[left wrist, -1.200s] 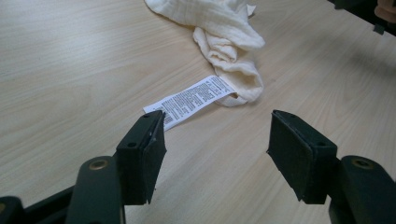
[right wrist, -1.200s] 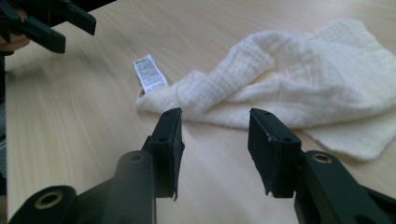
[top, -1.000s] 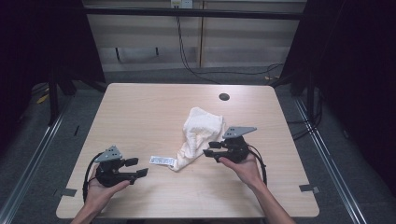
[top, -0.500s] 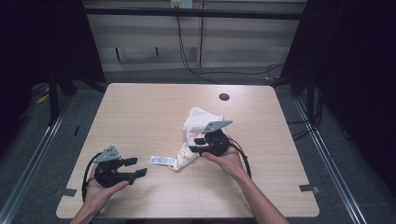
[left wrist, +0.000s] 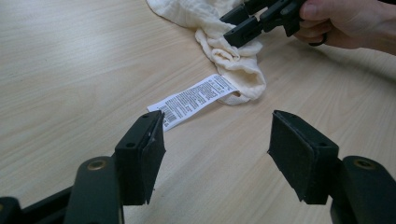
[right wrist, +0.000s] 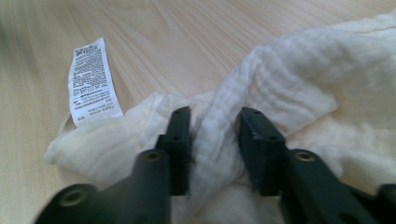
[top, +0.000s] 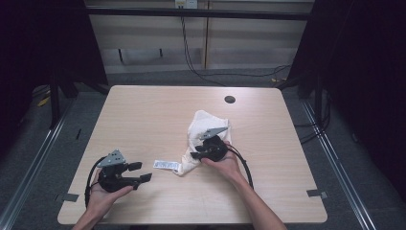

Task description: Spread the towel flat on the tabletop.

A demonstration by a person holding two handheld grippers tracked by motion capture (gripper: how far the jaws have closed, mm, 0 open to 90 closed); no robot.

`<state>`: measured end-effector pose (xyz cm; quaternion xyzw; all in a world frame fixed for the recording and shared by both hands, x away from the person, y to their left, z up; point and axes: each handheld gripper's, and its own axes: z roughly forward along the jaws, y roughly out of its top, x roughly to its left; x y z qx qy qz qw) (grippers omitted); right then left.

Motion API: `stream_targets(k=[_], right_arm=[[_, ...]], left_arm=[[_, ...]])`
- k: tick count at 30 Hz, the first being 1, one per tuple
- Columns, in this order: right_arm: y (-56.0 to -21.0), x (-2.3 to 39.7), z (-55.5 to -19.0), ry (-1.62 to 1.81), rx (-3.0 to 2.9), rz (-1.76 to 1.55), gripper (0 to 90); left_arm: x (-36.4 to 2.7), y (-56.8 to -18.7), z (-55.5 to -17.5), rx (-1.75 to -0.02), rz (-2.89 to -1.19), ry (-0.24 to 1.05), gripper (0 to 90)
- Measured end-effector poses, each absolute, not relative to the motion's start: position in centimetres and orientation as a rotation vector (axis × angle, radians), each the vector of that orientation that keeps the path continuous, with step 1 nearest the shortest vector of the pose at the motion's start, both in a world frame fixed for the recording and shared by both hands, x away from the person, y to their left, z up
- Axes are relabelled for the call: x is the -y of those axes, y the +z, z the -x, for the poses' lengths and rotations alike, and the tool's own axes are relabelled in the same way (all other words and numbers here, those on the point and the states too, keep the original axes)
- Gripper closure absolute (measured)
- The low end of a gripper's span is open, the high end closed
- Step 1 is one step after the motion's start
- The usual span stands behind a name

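Two risks stand out. Right gripper, jaws half-closed astride a raised fold of the cream cloth, may pinch only loose gauze and slip. Left gripper gapes wide, with the care label just beyond its jaws, untouched.

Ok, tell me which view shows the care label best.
The left gripper view: the care label lies flat, whole and unobstructed, its print lines visible. The right gripper view shows it slightly blurred; the high view shows a small white strip.

Cloth: crinkled matt gauze. Label: smooth, printed. Table: smooth matt wood-grain.
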<state>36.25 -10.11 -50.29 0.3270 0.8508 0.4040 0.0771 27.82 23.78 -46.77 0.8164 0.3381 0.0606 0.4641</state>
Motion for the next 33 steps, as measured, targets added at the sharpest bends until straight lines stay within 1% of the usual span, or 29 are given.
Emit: stream_targets(k=[2,4,9,10,12,19,20,21,22,23,24,26,28,30,31,32,33], right_arm=[[-50.4,10.6,-35.9,1.231,-2.56,-0.982,76.4],[-50.3,10.9,-35.6,1.227,-2.574,-0.978,78.1],[-50.2,11.9,-34.3,1.234,-2.608,-0.961,79.4],[-50.1,12.2,-33.7,1.238,-2.623,-0.949,79.7],[-50.1,12.4,-33.4,1.235,-2.631,-0.939,79.7],[-49.8,12.4,-31.1,1.221,-2.678,-0.874,79.9],[-49.7,12.3,-30.6,1.222,-2.682,-0.864,77.6],[-49.7,12.3,-30.6,1.222,-2.682,-0.864,77.6],[-49.6,12.3,-30.4,1.217,-2.68,-0.869,74.6],[-49.4,12.5,-30.3,1.245,-2.657,-0.882,67.8],[-49.4,12.5,-30.3,1.245,-2.657,-0.882,67.8],[-48.8,12.9,-30.0,1.252,-2.658,-0.88,65.1],[-48.0,13.5,-29.6,1.265,-2.646,-0.884,64.6],[-47.1,14.0,-29.0,1.279,-2.621,-0.871,63.6],[-46.3,14.4,-28.2,1.304,-2.611,-0.852,66.4],[-46.3,14.4,-28.2,1.304,-2.611,-0.852,66.4],[-45.9,14.4,-27.4,1.323,-2.616,-0.812,74.3]], left_arm=[[-23.7,-46.8,-27.8,-0.829,-2.008,0.148,35.6],[-23.7,-46.8,-27.8,-0.831,-2.01,0.148,35.7],[-23.6,-46.8,-27.8,-0.824,-2.018,0.146,37.4],[-23.5,-46.9,-27.8,-0.815,-2.022,0.142,40.1],[-23.4,-46.9,-27.7,-0.813,-2.025,0.142,41.4],[-22.5,-46.8,-27.6,-0.769,-2.059,0.141,51.3],[-22.4,-46.8,-27.6,-0.768,-2.056,0.136,52.1],[-22.3,-46.8,-27.6,-0.764,-2.059,0.138,52.1],[-22.3,-46.7,-27.6,-0.762,-2.063,0.138,52.8],[-22.2,-46.7,-27.6,-0.759,-2.066,0.139,55.0],[-22.1,-46.7,-27.5,-0.759,-2.061,0.132,55.0],[-22.1,-46.7,-27.5,-0.748,-2.058,0.131,57.0],[-22.1,-46.7,-27.5,-0.727,-2.032,0.083,57.1],[-22.1,-46.6,-27.6,-0.734,-2.025,0.083,58.2],[-22.1,-46.6,-27.7,-0.736,-2.032,0.089,59.1],[-22.1,-46.6,-27.7,-0.736,-2.032,0.089,59.1],[-22.0,-46.7,-27.7,-0.742,-2.031,0.088,59.1]])
